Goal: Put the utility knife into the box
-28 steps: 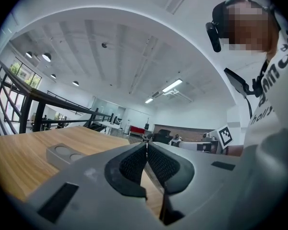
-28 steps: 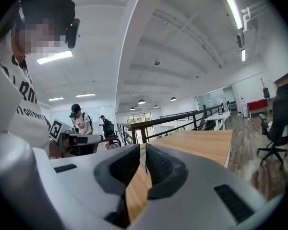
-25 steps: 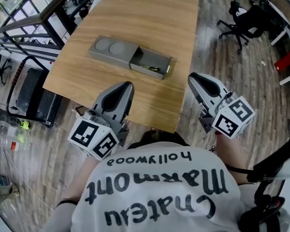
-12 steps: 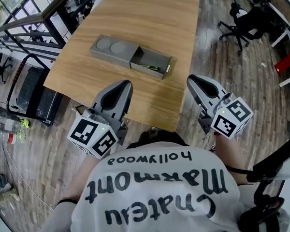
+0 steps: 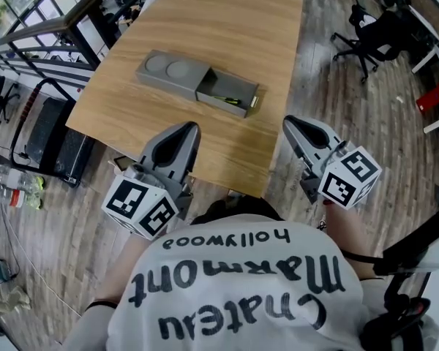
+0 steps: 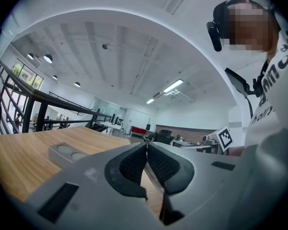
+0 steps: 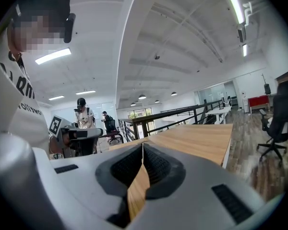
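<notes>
On the table we see the gray box with its drawer pulled out, and the utility knife lies inside this drawer. The left gripper and the right gripper are near the table's closest edge, well apart from the box. Both have their fingers clenched together, holding nothing.

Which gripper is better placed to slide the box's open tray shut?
Probably the right gripper: the tray sticks out of the box toward its side, so it could push the end inward. The left gripper faces the tray's long side. Both are shut.
</notes>
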A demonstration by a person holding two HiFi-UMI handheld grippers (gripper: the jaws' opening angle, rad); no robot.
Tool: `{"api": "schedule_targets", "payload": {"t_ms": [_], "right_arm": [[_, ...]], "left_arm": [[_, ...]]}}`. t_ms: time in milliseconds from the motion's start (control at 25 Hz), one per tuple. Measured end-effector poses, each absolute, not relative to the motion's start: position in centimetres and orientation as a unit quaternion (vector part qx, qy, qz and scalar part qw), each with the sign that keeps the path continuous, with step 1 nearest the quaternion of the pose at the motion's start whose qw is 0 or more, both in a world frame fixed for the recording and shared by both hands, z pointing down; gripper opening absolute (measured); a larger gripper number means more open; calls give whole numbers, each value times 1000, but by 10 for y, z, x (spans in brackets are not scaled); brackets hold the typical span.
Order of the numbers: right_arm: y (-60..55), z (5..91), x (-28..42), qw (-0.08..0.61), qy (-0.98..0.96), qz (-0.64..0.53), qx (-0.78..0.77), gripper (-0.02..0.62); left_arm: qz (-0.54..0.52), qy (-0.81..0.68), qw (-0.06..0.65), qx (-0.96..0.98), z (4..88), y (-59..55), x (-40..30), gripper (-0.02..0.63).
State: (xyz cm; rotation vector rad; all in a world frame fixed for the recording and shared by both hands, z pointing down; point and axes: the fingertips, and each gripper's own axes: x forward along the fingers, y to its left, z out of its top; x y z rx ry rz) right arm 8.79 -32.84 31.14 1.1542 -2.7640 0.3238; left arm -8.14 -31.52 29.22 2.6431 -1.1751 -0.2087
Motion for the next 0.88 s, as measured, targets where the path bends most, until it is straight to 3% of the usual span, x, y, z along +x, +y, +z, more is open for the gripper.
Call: {"api": "schedule_targets", "payload": {"t_ms": [880], "right_arm": [[-331, 324, 93, 73, -913, 118, 383, 18]], "left_arm": [[-69, -397, 123, 907, 297, -319, -75, 12]]}}
